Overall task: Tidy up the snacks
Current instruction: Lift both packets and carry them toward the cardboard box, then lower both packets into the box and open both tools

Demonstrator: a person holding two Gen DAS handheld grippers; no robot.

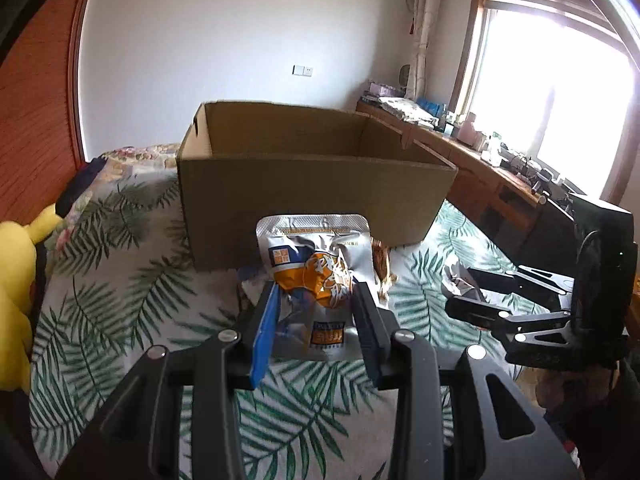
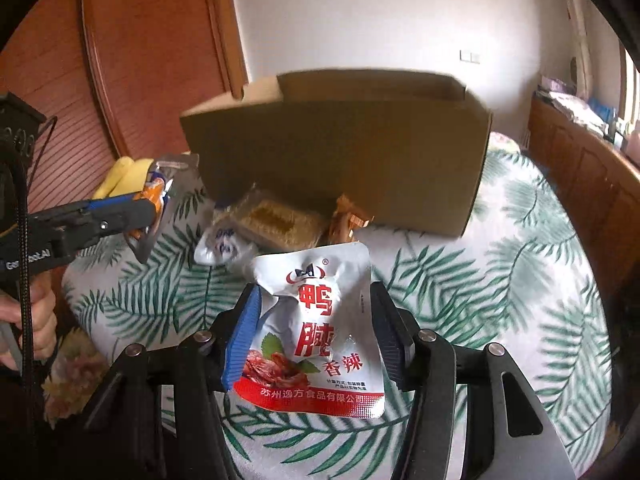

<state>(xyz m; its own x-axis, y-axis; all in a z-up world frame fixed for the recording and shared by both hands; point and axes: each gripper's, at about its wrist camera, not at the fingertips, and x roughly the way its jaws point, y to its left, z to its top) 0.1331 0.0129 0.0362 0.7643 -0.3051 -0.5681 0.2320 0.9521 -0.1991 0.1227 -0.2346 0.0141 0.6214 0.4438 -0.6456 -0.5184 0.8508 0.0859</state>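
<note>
Snack pouches are clamped in both grippers: the orange pouch point(image 1: 320, 280) in my left gripper point(image 1: 316, 292), the red-lettered pouch point(image 2: 320, 320) in my right gripper point(image 2: 316, 300); the open cardboard box point(image 1: 312, 184) sits straight ahead, beyond both.

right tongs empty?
No, the right tongs are clamped on a white and red snack pouch, pads pressing its sides.
</note>
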